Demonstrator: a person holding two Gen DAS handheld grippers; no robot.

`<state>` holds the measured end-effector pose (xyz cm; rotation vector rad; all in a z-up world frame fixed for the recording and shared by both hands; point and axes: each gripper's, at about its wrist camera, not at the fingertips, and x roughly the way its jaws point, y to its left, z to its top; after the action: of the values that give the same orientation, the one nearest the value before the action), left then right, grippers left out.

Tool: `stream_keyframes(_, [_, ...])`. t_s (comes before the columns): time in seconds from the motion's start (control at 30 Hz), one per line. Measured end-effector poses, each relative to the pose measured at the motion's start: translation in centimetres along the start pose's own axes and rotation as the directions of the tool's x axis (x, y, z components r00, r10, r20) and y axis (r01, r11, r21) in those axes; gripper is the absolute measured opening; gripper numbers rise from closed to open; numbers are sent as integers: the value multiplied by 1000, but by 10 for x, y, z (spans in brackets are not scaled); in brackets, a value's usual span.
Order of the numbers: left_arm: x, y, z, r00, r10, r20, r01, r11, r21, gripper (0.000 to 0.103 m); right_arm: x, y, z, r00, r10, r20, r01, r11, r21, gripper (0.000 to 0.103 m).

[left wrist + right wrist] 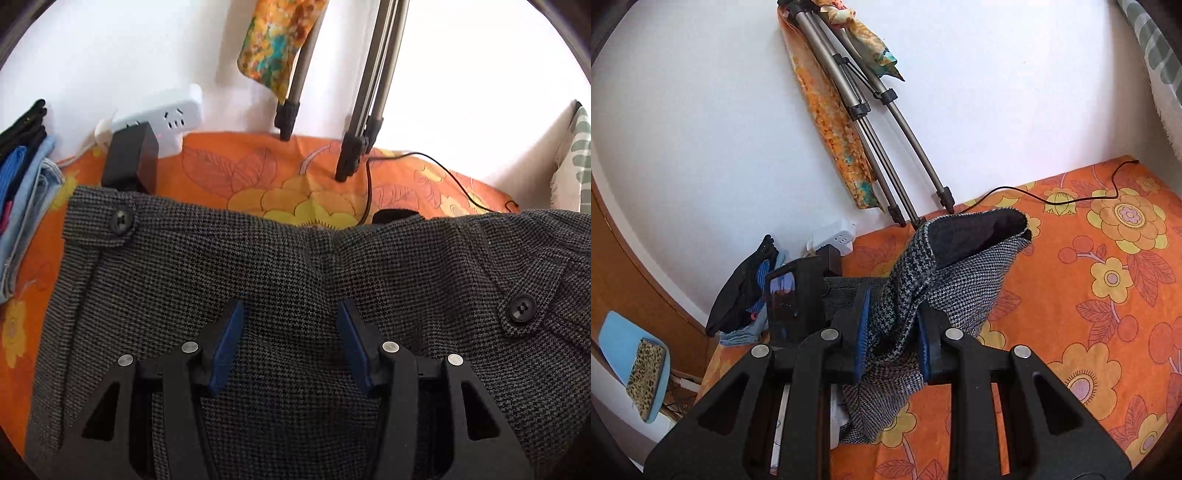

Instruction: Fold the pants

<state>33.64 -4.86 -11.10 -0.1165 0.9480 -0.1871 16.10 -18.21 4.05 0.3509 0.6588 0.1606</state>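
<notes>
Your right gripper (892, 332) clenches a pants (295, 280) leg end, lifted mid-fold; your left gripper (291, 339) hovers released over the waistband, folding mostly ahead.

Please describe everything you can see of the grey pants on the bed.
The pants are a dark grey woven check, wool-like. Two buttoned tabs show at the waist, with one black button at the left and another at the right. They lie waist-up across the orange flowered sheet. The left gripper hovers over them with fingers apart, gripping nothing. The right gripper is shut on a bunched part, lifting it so the dark inside shows.
</notes>
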Motion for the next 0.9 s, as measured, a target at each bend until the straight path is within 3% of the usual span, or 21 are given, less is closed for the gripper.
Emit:
stream_keyframes(0.07, [-10, 8, 0, 1000, -28, 3, 28, 999, -32, 51, 1, 3, 1, 1000, 5, 1, -5, 1000, -6, 23])
stream_keyframes(0.23, [-71, 53, -8, 996, -21, 88, 28, 997, -77, 51, 4, 25, -3, 1000, 17, -4, -18, 996, -93, 23])
stream_keyframes(0.33, [-113, 93, -19, 988, 37, 150, -21, 994, -106, 51, 10, 48, -6, 999, 36, -19, -39, 984, -174, 23])
stream_keyframes(0.4, [-139, 127, -28, 983, 53, 178, -21, 984, -175, 51, 17, 71, -10, 998, 49, -30, -54, 969, -239, 23])
stream_keyframes(0.5, [-165, 175, -40, 976, 85, 200, -28, 961, -275, 51, 35, 111, -20, 995, 75, -72, -95, 939, -331, 23])
stream_keyframes(0.63, [-192, 220, -56, 964, 165, 211, -86, 937, -340, 51, 67, 168, -48, 984, 95, -152, -153, 887, -435, 21])
stream_keyframes(0.77, [-212, 254, -68, 952, 211, 222, -114, 917, -383, 51, 106, 216, -89, 972, 50, -231, -173, 816, -552, 14])
stream_keyframes(0.9, [-224, 279, -80, 945, 237, 226, -121, 893, -434, 51, 147, 240, -128, 955, -42, -295, -160, 764, -625, 13])
